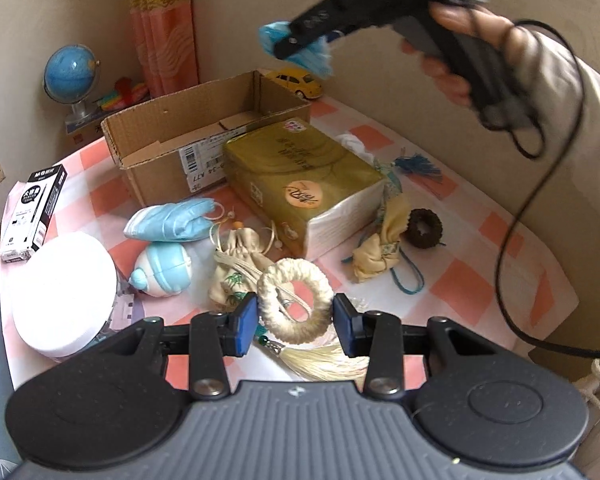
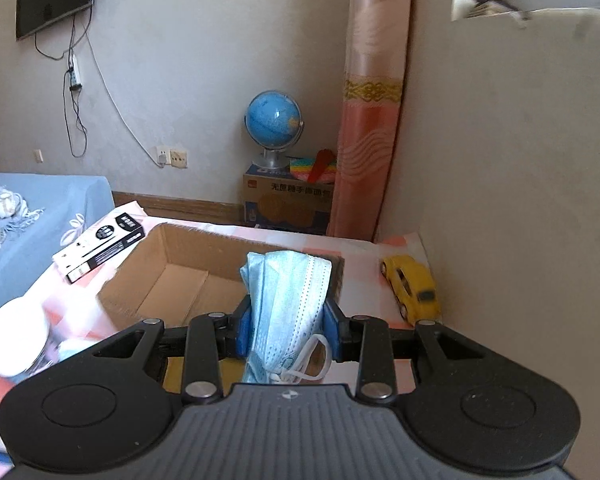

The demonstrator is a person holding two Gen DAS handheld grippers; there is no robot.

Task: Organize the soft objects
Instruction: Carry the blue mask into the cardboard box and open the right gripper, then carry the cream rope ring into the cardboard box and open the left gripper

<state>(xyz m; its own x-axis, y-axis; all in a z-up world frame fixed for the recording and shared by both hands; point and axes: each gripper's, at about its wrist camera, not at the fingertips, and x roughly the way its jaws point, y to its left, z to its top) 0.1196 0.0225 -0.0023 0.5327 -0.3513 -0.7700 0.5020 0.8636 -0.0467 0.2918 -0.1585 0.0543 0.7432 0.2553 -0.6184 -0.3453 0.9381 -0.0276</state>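
Honestly, barely started — cardboard box [image 2: 188,276] ahead of the right claw [image 2: 288,330] looks bare inside. Right claw pinching a folded blue face mask [image 2: 288,304], up in the air just short of the box. Left claw [image 1: 296,320] closed around a cream woven ring [image 1: 296,300] low over the table [image 1: 500,264]. Beyond it, still loose: second mask [image 1: 172,220], tissue pack [image 1: 304,184], pouches — most of the sorting left.

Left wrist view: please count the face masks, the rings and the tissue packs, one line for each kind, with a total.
Face masks: 2
Rings: 2
Tissue packs: 1
Total: 5
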